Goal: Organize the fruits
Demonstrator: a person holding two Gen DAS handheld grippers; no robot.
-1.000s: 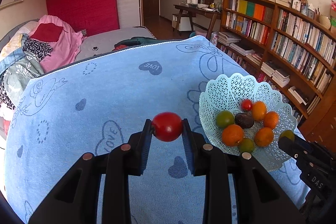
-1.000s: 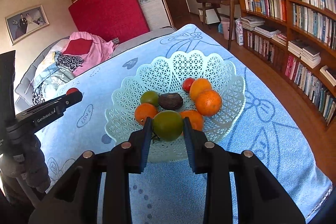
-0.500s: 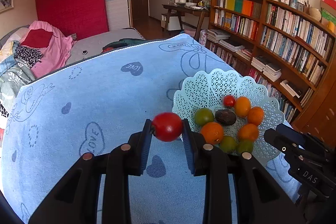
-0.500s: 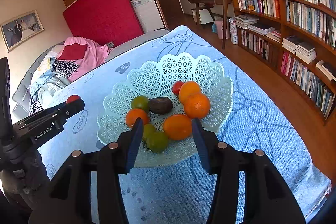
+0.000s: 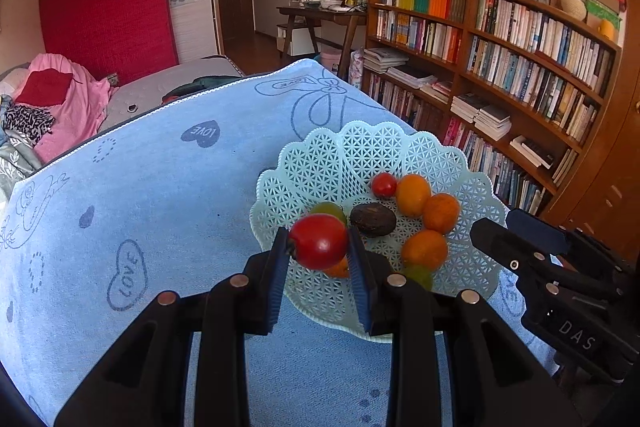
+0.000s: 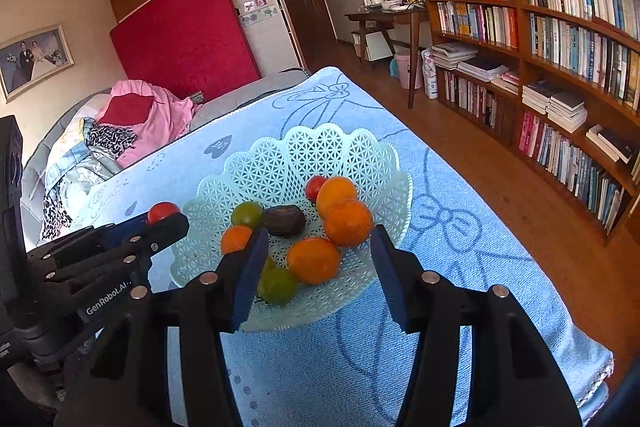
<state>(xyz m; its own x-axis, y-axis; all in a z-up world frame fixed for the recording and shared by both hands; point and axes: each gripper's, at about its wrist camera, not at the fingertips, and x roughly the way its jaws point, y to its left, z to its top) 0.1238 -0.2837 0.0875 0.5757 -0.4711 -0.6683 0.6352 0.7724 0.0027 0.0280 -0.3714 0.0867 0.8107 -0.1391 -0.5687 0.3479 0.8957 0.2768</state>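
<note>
My left gripper (image 5: 319,247) is shut on a red tomato (image 5: 319,241) and holds it above the near left rim of a pale green lattice basket (image 5: 352,151). The basket holds several oranges, green fruits, a small red tomato (image 5: 383,185) and a dark avocado (image 5: 373,219). My right gripper (image 6: 316,259) is open and empty above the basket's (image 6: 316,151) near edge, over an orange (image 6: 313,260) and a green fruit (image 6: 277,287). The left gripper with its tomato (image 6: 163,211) shows at the left of the right wrist view.
The basket sits on a table under a light blue towel (image 5: 140,195) with heart prints. A bookshelf (image 5: 520,67) stands to the right, a wooden floor (image 6: 500,167) below it. A bed with pink clothes (image 6: 144,123) lies behind.
My right gripper opened and let the green fruit drop into the basket, then drew back. My left gripper carried the red tomato rightward to the basket's edge.
</note>
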